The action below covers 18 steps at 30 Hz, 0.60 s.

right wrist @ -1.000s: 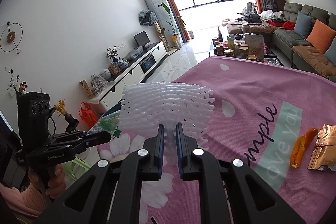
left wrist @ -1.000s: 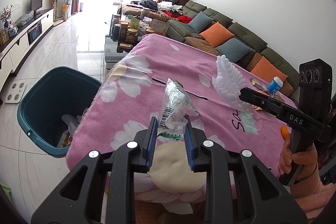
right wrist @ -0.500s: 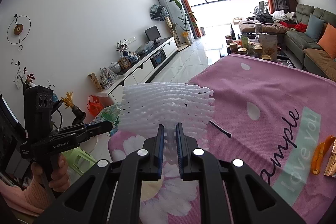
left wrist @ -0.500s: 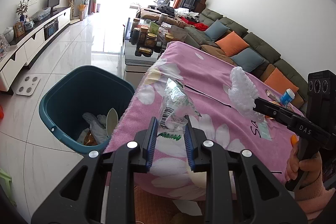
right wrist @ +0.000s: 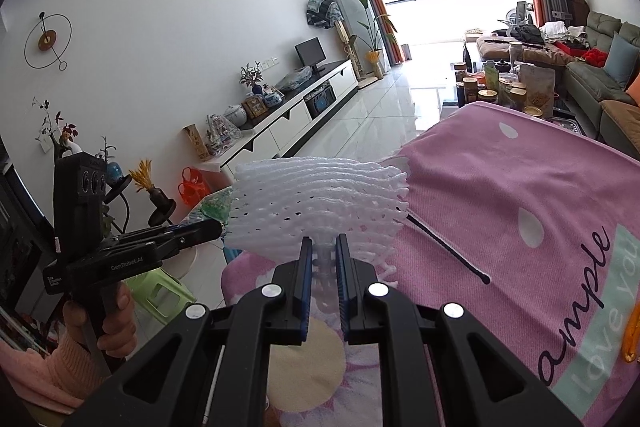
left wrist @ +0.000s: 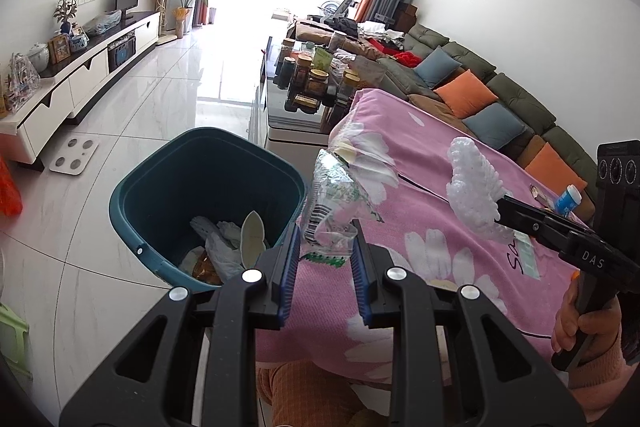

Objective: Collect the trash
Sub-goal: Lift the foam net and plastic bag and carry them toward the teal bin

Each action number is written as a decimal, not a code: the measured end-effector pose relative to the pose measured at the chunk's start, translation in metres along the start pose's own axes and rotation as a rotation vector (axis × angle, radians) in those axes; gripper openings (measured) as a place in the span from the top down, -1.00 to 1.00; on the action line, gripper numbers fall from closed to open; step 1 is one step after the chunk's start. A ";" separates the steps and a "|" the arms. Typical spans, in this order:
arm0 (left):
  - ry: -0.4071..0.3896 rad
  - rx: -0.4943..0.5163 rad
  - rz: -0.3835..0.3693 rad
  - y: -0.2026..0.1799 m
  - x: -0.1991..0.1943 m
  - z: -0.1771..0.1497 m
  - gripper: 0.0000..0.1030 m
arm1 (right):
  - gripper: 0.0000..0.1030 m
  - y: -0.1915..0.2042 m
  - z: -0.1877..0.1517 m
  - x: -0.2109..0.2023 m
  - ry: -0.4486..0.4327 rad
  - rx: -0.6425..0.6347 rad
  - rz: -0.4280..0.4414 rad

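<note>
Only our left view shows the teal bin (left wrist: 160,187) on the tiled floor (left wrist: 132,115), trash lying inside. Just right of it, our left gripper (left wrist: 323,247) pinches a crumpled clear wrapper (left wrist: 332,203) above the edge of the pink cloth (left wrist: 432,227). Our right gripper (right wrist: 321,255) clamps white foam netting (right wrist: 320,203). Only our right view shows the wall clock (right wrist: 47,41); the sofa (left wrist: 500,99) lines the far right.

Your two pieces of trash, both lifted
Crumpled clear wrapper (left wrist: 332,205) beside the teal bin's (left wrist: 160,171) rim; white foam net (right wrist: 320,203) farther from it
</note>
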<state>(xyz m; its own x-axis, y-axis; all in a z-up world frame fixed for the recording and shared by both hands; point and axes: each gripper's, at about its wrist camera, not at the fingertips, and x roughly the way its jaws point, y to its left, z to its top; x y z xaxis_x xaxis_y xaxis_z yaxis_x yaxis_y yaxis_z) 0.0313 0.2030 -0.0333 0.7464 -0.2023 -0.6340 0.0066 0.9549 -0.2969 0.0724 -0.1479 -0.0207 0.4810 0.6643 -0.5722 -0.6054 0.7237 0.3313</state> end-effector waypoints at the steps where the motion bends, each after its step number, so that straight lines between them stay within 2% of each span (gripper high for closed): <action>1: 0.000 -0.003 0.003 0.002 0.000 0.001 0.52 | 0.80 0.002 0.001 0.002 0.003 -0.003 0.004; 18: -0.006 -0.032 0.067 0.025 0.003 0.009 0.51 | 0.80 0.029 0.016 0.033 0.038 -0.082 0.045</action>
<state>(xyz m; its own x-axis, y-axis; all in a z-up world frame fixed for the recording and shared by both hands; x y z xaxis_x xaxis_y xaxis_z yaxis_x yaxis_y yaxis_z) 0.0398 0.2285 -0.0366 0.7482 -0.1368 -0.6492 -0.0649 0.9587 -0.2769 0.0813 -0.1019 -0.0180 0.4284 0.6871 -0.5868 -0.6765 0.6744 0.2958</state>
